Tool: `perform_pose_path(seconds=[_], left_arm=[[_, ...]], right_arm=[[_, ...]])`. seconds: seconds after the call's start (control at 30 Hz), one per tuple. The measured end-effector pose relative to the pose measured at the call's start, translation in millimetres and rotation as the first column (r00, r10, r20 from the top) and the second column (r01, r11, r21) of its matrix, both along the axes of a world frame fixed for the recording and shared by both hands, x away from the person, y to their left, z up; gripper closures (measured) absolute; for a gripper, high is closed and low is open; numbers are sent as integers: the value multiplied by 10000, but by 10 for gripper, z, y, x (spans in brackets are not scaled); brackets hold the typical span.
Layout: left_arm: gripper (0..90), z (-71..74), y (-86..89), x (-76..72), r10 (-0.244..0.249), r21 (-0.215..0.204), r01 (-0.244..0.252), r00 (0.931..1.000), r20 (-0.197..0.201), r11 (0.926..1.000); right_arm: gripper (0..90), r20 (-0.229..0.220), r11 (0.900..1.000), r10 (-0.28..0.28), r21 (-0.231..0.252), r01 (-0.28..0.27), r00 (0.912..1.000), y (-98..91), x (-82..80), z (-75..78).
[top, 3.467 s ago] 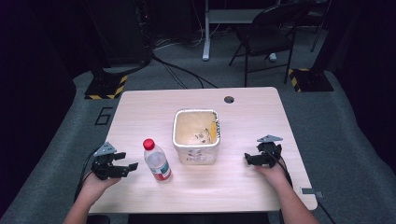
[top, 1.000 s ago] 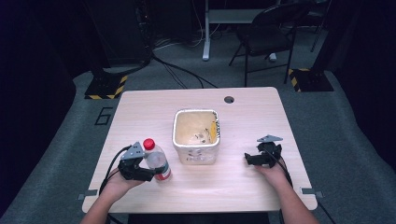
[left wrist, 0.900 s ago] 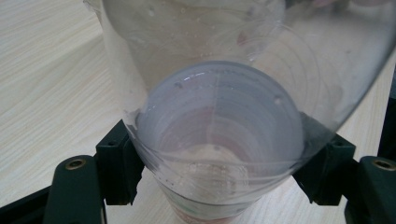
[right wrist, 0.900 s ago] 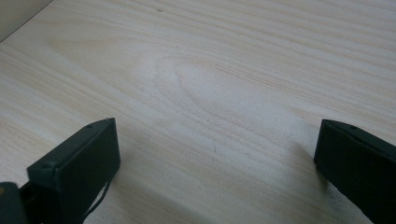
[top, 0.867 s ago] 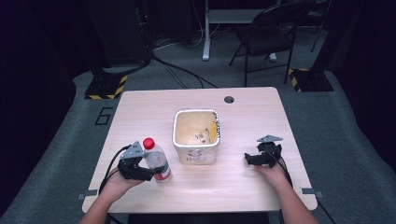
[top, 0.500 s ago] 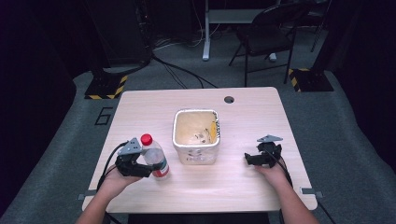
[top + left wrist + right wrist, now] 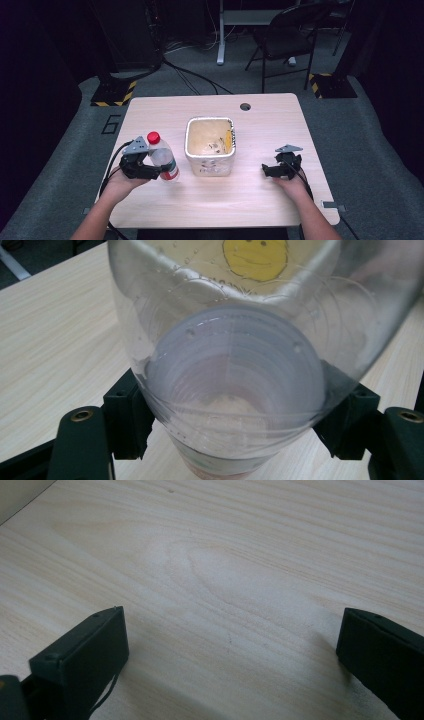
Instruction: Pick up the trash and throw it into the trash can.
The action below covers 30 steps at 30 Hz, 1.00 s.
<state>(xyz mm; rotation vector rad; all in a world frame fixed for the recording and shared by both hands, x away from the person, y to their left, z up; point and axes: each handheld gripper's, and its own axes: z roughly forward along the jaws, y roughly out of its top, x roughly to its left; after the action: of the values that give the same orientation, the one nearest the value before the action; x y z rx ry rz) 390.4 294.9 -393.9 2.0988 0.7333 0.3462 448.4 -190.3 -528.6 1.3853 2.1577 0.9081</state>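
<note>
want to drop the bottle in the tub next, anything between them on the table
Nothing visible. The left gripper is clamped around the bottle, and the strip of table between it and the tub just to its right is bare. The tub's open top is uncovered.

Bottle (image 7: pixel 162 159) left of tub (image 7: pixel 210 145) — on table (image 7: pixel 265 125)

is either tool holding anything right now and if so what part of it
The left tool grips the clear plastic bottle across its lower body, one jaw on each side. The right tool is open over bare table, holding nothing.
</note>
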Motion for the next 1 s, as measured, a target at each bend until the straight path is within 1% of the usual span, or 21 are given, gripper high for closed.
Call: perform_pose_path(seconds=[0.27, 0.67, 0.83, 1.0], left_arm=[[278, 188, 0, 59, 82, -12, -82, 9999, 85, 10000], [278, 404, -44, 136, -51, 348, 47, 9999, 100, 9994], [279, 478, -66, 174, -3, 356, 2, 10000, 26, 9994], [279, 544, -77, 207, -15, 271, 16, 10000, -36, 9996]], right_arm=[[0, -2, 10000, 0, 1, 0, 10000, 0, 0, 0], [0, 4, 10000, 10, 2, -10, 10000, -1, 1, 0], [0, 5, 10000, 22, -1, -22, 10000, -2, 2, 0], [0, 7, 10000, 24, -1, -24, 10000, -2, 2, 0]])
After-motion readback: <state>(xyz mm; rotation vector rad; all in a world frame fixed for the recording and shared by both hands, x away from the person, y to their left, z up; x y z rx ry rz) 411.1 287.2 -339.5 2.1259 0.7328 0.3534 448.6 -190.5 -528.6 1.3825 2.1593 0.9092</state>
